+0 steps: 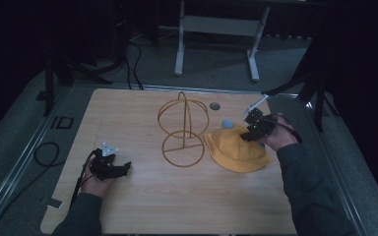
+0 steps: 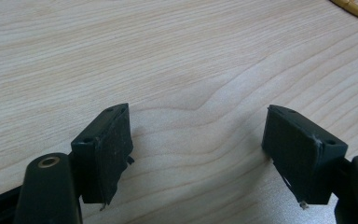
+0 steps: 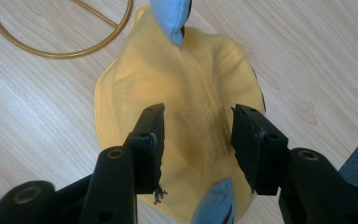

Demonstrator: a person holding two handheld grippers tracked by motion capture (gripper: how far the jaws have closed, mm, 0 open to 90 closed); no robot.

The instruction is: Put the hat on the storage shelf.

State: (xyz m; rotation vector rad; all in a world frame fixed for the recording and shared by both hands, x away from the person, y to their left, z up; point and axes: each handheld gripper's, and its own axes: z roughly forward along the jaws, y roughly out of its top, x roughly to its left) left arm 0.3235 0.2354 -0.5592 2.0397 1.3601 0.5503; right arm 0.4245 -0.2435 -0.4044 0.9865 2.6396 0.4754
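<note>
My right gripper hovers over the yellow hat, jaws apart, no pad pressing the cloth. The hat lies on the table at right, just beside the wire stand. My left gripper rests near-left, jaws wide apart over bare wood.

The pale wooden table shows a smooth, matt grain. The yellow cloth hat looks soft, creased and stitched, with light blue fabric tabs. The thin golden wire stand has a slight sheen. The black gripper pads look matt and scuffed.
</note>
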